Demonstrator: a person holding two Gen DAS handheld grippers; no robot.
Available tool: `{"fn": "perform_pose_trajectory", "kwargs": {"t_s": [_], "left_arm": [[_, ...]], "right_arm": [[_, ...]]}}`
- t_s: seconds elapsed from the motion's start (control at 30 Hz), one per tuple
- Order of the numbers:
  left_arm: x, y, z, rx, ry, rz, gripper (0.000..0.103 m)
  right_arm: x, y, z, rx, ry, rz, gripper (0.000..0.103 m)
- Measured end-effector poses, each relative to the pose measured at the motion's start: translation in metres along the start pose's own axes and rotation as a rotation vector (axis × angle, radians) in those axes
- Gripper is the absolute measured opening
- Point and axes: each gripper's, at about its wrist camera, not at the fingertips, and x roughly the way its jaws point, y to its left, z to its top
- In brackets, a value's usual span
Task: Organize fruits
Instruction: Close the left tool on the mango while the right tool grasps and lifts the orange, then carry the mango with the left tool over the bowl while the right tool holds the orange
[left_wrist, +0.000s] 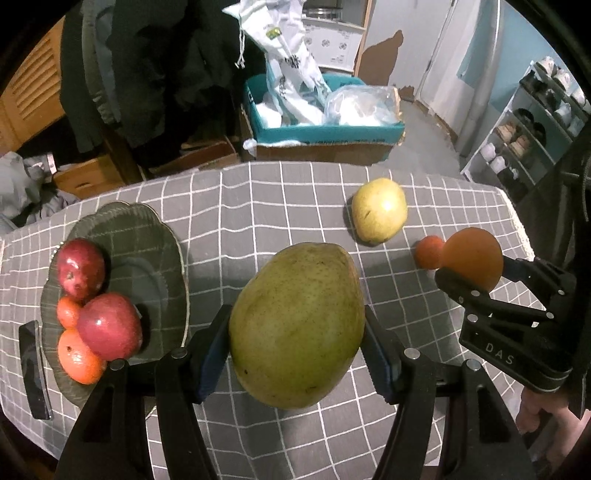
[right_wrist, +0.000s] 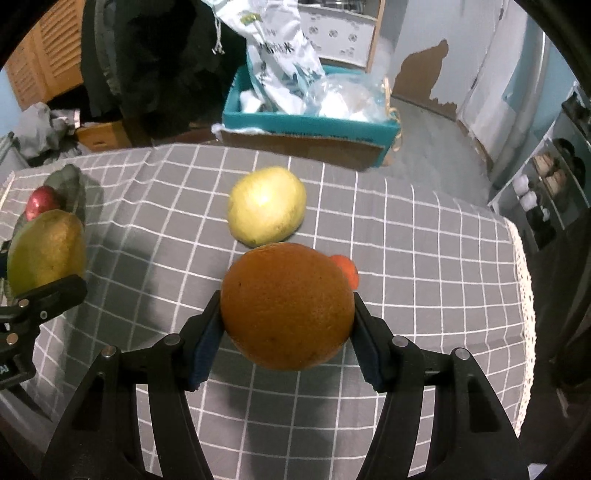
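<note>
My left gripper (left_wrist: 295, 332) is shut on a large green mango (left_wrist: 295, 325), which hangs clear above the grey checked tablecloth. My right gripper (right_wrist: 286, 321) is shut on a big orange (right_wrist: 286, 306), also off the cloth. On the left, a dark green plate (left_wrist: 147, 236) holds two red apples (left_wrist: 81, 269) and two small oranges (left_wrist: 79, 358). A yellow pear (right_wrist: 266, 205) lies on the cloth behind the held orange. A small tangerine (right_wrist: 347, 271) is half hidden just behind that orange. In the left wrist view the right gripper (left_wrist: 472, 275) is at the right.
A dark flat object (left_wrist: 33, 369) lies left of the plate. Beyond the table's far edge stands a teal box (left_wrist: 325, 125) with plastic bags. A shoe rack (left_wrist: 524, 129) is at the right. The cloth's lace edge (right_wrist: 524, 277) marks the table's right side.
</note>
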Motion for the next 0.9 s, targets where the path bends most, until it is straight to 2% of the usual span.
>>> {"fn": "perform_pose_trajectory", "kwargs": {"t_s": [0.9], "left_arm": [[-0.071,0.037,-0.002,-0.022,-0.144,0.014,0.067]], "right_arm": [[-0.073,0.05,0.025,-0.103,-0.178,0.062,0.064]]}}
